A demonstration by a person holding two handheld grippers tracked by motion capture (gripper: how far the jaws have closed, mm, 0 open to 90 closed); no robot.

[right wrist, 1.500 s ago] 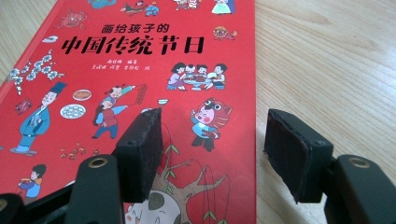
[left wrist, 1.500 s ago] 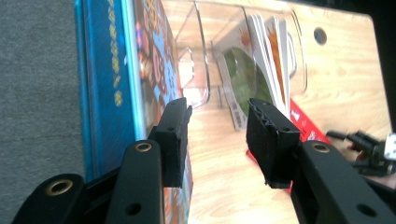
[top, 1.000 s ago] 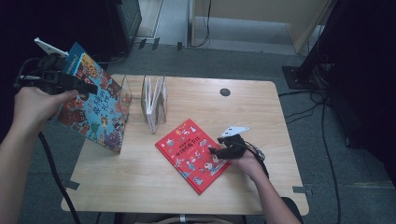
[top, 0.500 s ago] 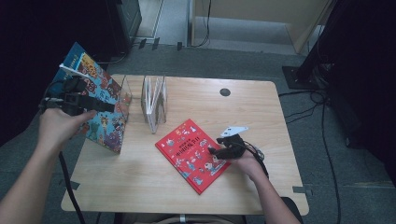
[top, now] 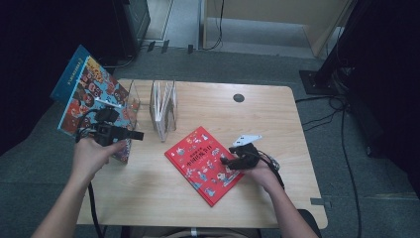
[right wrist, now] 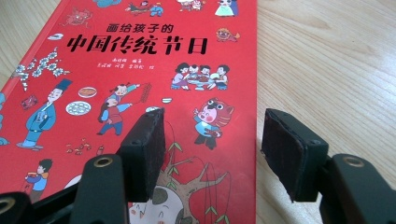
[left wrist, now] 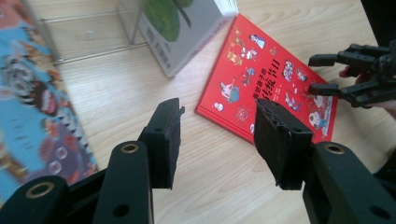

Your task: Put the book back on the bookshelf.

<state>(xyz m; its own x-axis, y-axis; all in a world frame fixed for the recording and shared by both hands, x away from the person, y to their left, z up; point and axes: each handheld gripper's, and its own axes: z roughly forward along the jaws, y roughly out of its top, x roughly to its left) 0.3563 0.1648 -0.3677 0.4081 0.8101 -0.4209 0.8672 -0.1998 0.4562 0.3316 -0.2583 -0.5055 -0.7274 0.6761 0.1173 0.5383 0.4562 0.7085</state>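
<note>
Where the blue book [top: 86, 87] leans, clear rack [top: 163, 106] beside red book [top: 205, 163].

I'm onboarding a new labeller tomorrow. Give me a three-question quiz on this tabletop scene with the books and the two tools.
1. True or false: the red book lies flat on the table.
2. Which tool has one jaw over the red book's edge: A) left tool B) right tool?
3. What leans at the table's left edge, beside the clear stand?

Key
1. True.
2. B; in the right gripper view its jaws straddle the book's edge, open.
3. The blue book, a large illustrated one.
</note>
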